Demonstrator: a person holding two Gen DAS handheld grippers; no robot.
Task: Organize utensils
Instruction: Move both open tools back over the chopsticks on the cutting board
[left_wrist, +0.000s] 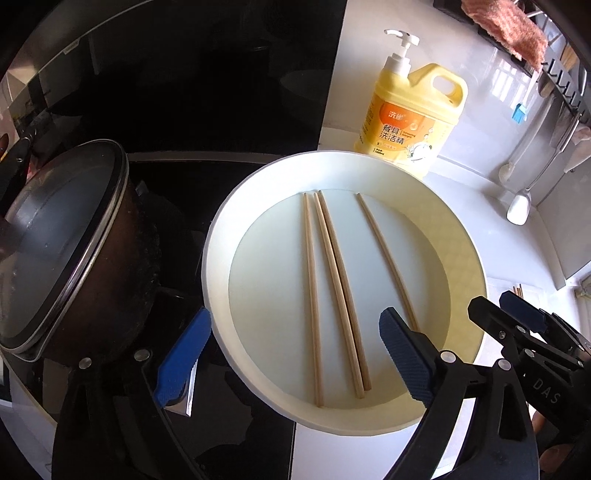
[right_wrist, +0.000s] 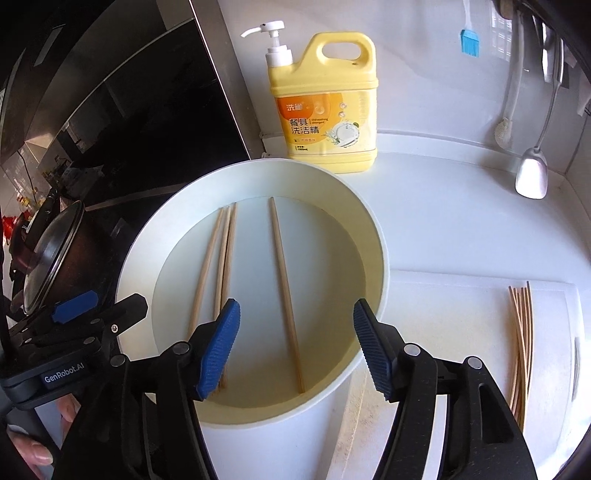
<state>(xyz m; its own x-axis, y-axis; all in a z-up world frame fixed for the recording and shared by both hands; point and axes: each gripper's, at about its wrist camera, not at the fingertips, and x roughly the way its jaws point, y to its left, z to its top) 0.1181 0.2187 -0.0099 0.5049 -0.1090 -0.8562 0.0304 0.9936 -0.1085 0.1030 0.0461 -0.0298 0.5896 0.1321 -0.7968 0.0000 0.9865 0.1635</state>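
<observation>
Four wooden chopsticks (left_wrist: 341, 295) lie flat on the bottom of a round white basin (left_wrist: 258, 184) on a white counter (right_wrist: 443, 221); seen from the left wrist, three lie close together, two of them touching along their length, and the fourth lies apart toward 2 o'clock; all run roughly from 12 to 6 o'clock. Above the basin the left gripper (left_wrist: 295, 358) stands wide open with nothing between its blue pads (left_wrist: 181, 362); one pad hangs outside the rim at 8 o'clock, the other over the basin floor at 4 o'clock. Beside it the right gripper (right_wrist: 295, 347) also stands open and empty; the lone chopstick shows in the gap between its fingers, untouched. At 3 o'clock from the basin in the right wrist view, a bundle of more chopsticks (right_wrist: 521, 343) lies on a white cutting board (right_wrist: 443, 325). Behind the basin at 12 o'clock stands a yellow pump bottle of dish soap (right_wrist: 325, 107); at 9 o'clock a dark lidded pot (left_wrist: 70, 251) sits on a black stove (left_wrist: 184, 206); a metal spatula (right_wrist: 532, 177) hangs at 2 o'clock.
</observation>
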